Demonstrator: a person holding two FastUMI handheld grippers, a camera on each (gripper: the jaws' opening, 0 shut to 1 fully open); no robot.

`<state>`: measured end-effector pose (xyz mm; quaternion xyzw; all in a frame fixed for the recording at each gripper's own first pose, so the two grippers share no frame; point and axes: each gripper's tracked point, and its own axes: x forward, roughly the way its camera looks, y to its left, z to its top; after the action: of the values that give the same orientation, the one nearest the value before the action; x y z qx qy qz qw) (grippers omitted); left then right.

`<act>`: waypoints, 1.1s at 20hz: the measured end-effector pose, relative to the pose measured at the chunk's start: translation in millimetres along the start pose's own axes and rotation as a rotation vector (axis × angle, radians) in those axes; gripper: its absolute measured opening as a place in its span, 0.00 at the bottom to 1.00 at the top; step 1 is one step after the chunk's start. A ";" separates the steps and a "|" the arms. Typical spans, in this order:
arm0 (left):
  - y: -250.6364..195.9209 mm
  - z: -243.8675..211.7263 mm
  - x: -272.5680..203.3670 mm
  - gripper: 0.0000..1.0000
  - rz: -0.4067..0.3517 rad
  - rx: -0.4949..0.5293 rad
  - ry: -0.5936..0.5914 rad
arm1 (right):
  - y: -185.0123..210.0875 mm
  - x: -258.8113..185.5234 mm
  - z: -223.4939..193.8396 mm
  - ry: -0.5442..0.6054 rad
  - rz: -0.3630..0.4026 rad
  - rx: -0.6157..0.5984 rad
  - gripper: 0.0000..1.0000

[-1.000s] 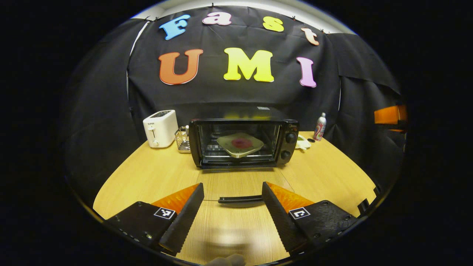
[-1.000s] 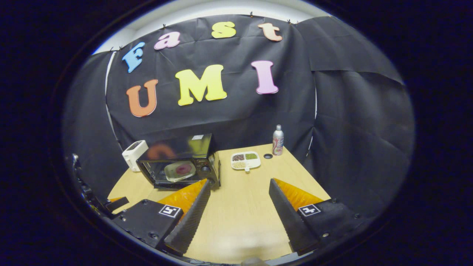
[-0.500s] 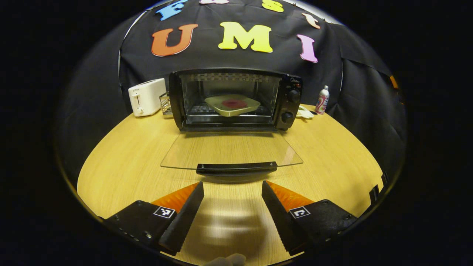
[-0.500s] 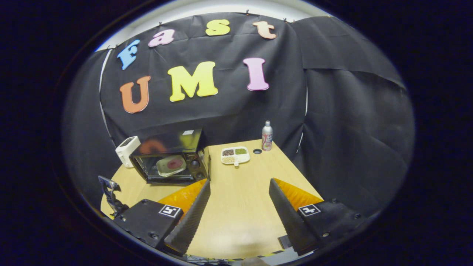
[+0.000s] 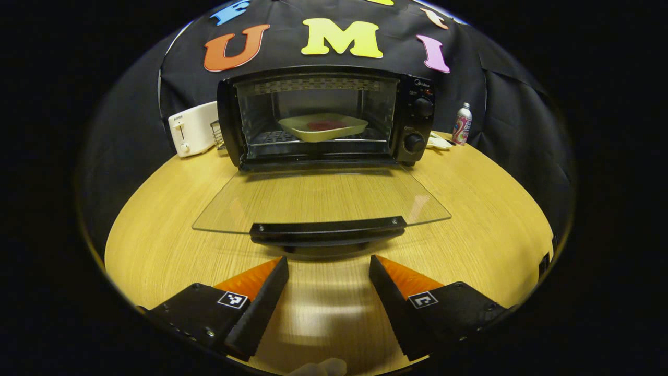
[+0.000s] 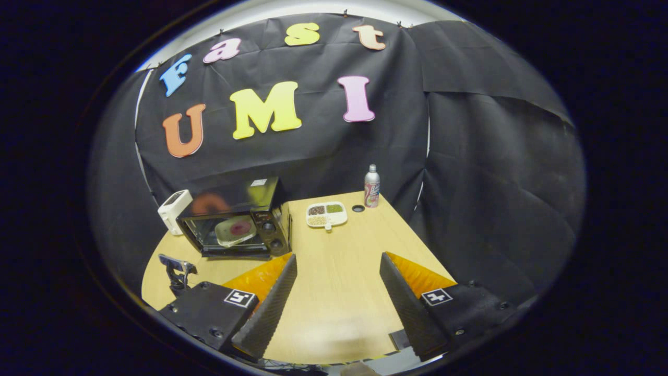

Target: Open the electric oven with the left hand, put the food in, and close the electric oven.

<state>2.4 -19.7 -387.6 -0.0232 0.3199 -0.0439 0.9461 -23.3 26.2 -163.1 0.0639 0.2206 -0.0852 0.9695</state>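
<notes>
The black electric oven (image 5: 417,125) stands at the back of the wooden table with its glass door (image 5: 323,198) folded down flat towards me. On the rack inside sits a pale square plate (image 5: 322,126) with a red patch of food. My left gripper (image 5: 329,263) is open, low over the table, just short of the door's black handle (image 5: 327,228) and not touching it. My right gripper (image 6: 336,261) is open and holds nothing, high above the table's right half. From there the oven (image 6: 266,230) with the plate (image 6: 235,230) lies far to the left.
A white toaster (image 5: 193,128) and a wire rack (image 5: 216,134) stand left of the oven. To its right are a sectioned food tray (image 6: 327,214), a small dark cap (image 6: 358,208) and a bottle (image 6: 371,186). Part of the left tool's frame (image 6: 176,265) pokes in at lower left.
My left gripper has dropped low and come close to the open door's handle. The right gripper has drawn back from the oven. The door stays down.
</notes>
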 end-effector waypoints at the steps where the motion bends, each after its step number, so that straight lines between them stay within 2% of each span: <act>1: 0.9 0.9 1.5 0.95 0.002 -0.005 0.001 | -0.9 1.8 -0.4 0.002 -0.003 0.004 0.96; 3: 0.3 2.3 3.3 0.96 0.008 0.001 0.005 | 0.6 4.6 -2.3 0.011 -0.001 0.014 0.96; 4: -0.1 3.6 2.5 0.96 0.009 -0.001 0.007 | 0.0 4.8 -1.9 0.013 -0.001 0.017 1.00; 5: -0.8 6.1 1.0 0.96 0.007 -0.003 0.006 | 0.9 5.5 -0.3 0.012 0.002 0.019 0.95; 7: -3.0 14.8 -5.3 0.96 0.003 -0.003 -0.003 | 5.2 7.9 1.6 0.010 0.010 0.023 1.00; 8: -2.3 22.1 -7.5 0.96 -0.001 0.002 -0.012 | 7.6 8.9 2.8 0.006 0.018 0.025 0.95; 10: -1.3 36.2 -13.4 0.96 -0.003 0.010 -0.029 | 10.4 10.3 3.1 0.013 0.029 0.031 0.96; 11: -0.9 44.4 -15.6 0.96 -0.005 0.011 -0.040 | 11.3 10.5 4.7 0.012 0.035 0.037 1.00; 14: 2.0 77.4 -17.4 0.96 -0.007 0.008 -0.074 | 19.0 13.8 5.1 0.009 0.055 0.065 1.00; 15: 2.2 89.9 -18.1 0.96 -0.008 0.010 -0.095 | 20.2 15.2 4.8 0.010 0.059 0.073 0.95; 22: 13.2 175.8 -3.0 0.96 0.010 0.028 -0.205 | 24.7 21.7 8.8 0.014 0.080 0.116 0.95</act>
<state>107.7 -3.6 -247.2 -0.0127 0.2211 -0.0411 0.9743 4.4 46.0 -162.6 0.1294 0.2194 -0.0588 0.9652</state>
